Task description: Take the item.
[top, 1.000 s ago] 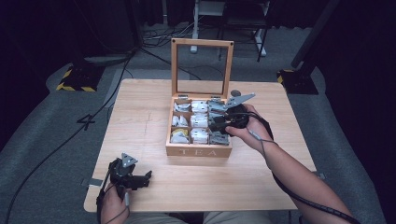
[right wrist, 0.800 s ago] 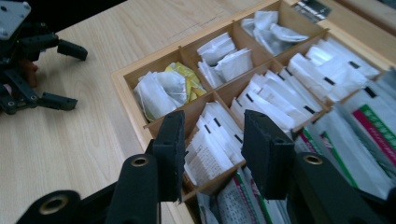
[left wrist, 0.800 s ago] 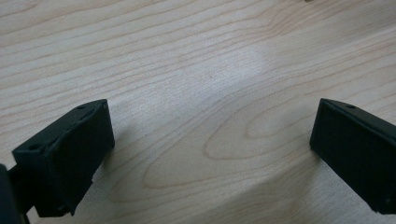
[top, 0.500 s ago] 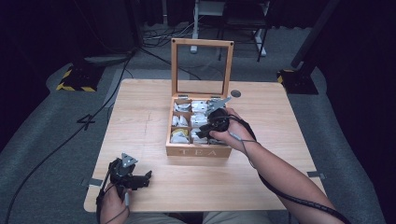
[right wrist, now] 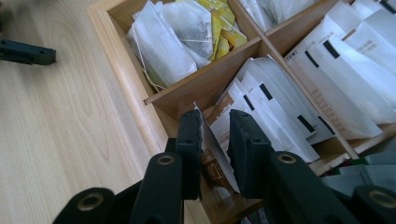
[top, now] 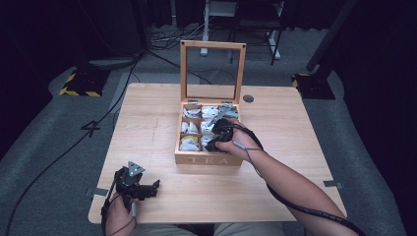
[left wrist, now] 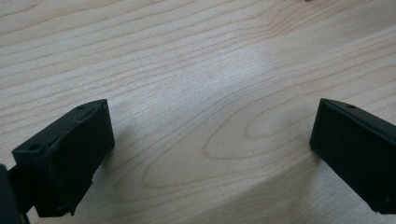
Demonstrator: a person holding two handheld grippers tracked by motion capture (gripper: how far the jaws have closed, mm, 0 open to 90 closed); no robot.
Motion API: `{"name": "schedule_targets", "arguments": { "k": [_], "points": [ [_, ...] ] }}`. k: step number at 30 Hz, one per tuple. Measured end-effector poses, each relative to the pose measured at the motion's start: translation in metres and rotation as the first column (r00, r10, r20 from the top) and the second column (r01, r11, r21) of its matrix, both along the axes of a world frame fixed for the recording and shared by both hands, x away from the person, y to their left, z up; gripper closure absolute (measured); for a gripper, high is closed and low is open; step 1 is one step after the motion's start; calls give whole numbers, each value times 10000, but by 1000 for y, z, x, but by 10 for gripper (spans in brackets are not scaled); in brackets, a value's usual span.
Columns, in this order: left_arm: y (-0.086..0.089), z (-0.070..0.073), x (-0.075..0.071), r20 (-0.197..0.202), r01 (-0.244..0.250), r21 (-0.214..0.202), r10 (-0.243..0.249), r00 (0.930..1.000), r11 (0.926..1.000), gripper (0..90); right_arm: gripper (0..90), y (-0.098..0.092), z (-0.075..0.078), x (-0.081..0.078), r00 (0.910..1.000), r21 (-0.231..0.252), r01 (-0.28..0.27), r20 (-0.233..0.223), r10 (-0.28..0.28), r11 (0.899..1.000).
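Note:
A wooden tea box (top: 206, 160) stands open on the table, its compartments holding paper tea bags. My right gripper (top: 211, 144) reaches down into a front compartment beside the one with yellow bags (top: 189, 143). In the right gripper view its jaws (right wrist: 215, 126) have just been closing around a white-and-brown tea bag (right wrist: 211, 156). The bag leans on the left jaw, and a narrow gap shows at the right jaw. My left gripper (top: 150, 191) rests on the table's front left, open with nothing in it (left wrist: 212, 140).
The box's glass lid (top: 212, 45) stands upright at the back. A small round grommet (top: 248, 98) sits in the tabletop behind the box. Bare wood (top: 147, 132) lies left of the box. The table's front edge is close to the left hand.
The right hand has moved left and down into the box, and its jaws have narrowed around a tea bag. The left gripper has not moved.

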State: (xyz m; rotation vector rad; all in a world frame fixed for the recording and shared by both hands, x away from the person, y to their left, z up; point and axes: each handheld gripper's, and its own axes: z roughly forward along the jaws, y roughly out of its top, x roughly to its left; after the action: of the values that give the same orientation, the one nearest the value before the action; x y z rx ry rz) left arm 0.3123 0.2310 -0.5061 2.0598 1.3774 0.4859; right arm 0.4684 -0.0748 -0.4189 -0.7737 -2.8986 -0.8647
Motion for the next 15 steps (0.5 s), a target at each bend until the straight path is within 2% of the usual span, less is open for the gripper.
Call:
{"name": "schedule_targets", "arguments": {
  "k": [7,9,10,12,15],
  "points": [
    [0,0,0,-1,0,0,0,10000,10000,3,768,5,-6,2,9995,-417,130,-292,-142,9990],
    [0,0,0,0,-1,-1,1,10000,10000,2,837,6,-7,3,9993,-633,-45,-386,20,9980],
    [0,0,0,-2,2,0,-2,10000,10000,2,837,6,-7,3,9993,-633,-45,-386,20,9980],
    [0,0,0,-2,0,-1,0,10000,10000,3,885,7,-7,1,9995,-736,-206,-254,187,9971],
    [0,0,0,-2,0,0,0,10000,10000,3,900,9,-5,-1,9992,-836,-388,42,393,9957]
  ]
}}
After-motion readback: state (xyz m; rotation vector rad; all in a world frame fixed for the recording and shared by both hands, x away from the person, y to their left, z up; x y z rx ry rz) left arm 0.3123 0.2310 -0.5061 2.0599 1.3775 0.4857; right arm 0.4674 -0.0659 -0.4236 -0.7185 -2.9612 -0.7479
